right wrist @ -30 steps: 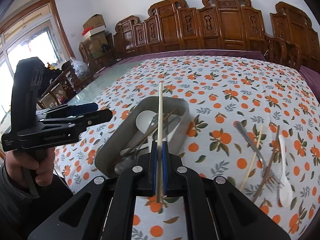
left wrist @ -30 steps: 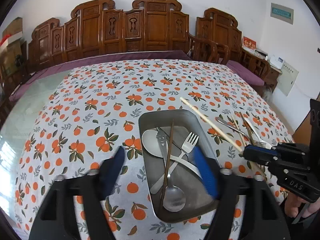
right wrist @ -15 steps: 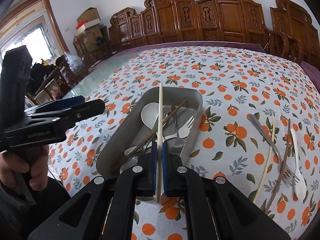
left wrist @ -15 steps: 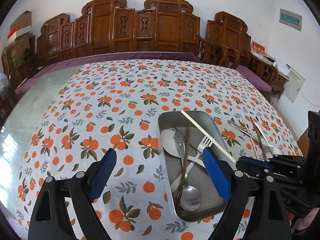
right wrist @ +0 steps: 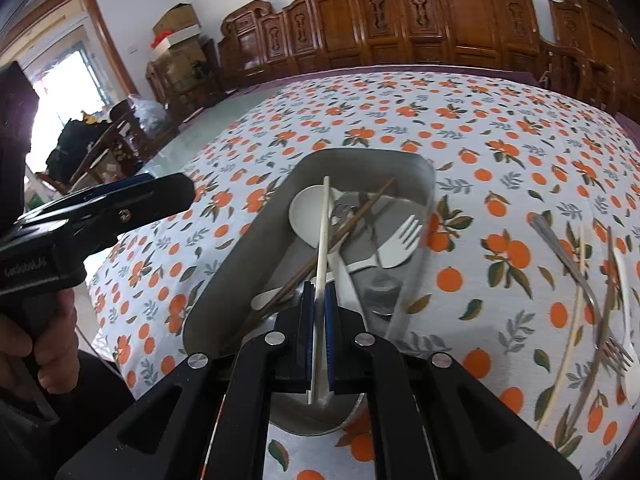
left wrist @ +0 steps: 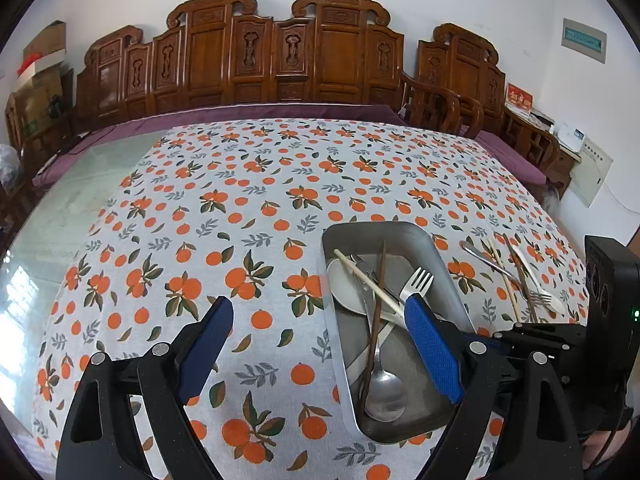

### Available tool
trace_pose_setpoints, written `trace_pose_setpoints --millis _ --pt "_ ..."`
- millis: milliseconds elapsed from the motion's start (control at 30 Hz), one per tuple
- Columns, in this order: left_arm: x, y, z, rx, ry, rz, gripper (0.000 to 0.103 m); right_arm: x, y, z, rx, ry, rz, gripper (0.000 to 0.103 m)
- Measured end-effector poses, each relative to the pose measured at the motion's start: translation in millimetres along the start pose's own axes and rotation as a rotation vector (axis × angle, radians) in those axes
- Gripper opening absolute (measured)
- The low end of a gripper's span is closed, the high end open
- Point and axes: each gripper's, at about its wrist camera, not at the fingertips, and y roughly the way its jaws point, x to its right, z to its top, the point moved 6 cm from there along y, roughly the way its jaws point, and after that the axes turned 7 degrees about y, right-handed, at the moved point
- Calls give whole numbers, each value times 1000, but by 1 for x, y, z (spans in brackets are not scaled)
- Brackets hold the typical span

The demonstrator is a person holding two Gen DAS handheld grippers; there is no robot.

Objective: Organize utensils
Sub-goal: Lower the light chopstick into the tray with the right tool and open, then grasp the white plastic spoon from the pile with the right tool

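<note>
Utensils are gathering in the metal tray (right wrist: pixel 248 248) on the tablecloth (left wrist: pixel 248 200); several are lying loose beside it. Right gripper (right wrist: pixel 319 312) is pinching a pale chopstick (right wrist: pixel 322 240) over the tray, seemingly ready for release; left gripper (left wrist: pixel 318 344) is hanging wide, empty.

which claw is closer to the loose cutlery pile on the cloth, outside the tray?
Right. The right claw sits over the metal tray, clamping a pale chopstick, with the pile just to its right. The left claw is open beyond the tray's far side.

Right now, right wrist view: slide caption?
Right gripper holds a pale chopstick over the metal tray of utensils; more cutlery waits on the tablecloth.
</note>
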Motion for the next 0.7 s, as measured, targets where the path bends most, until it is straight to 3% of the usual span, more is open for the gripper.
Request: trace_pose_setpoints --millis 267,700 --pt "1 0 0 0 2 -3 84 0 -8 1 20 -8 29 8" --pt "36 -9 11 56 3 -67 84 80 -86 18 152 -10 -151 8"
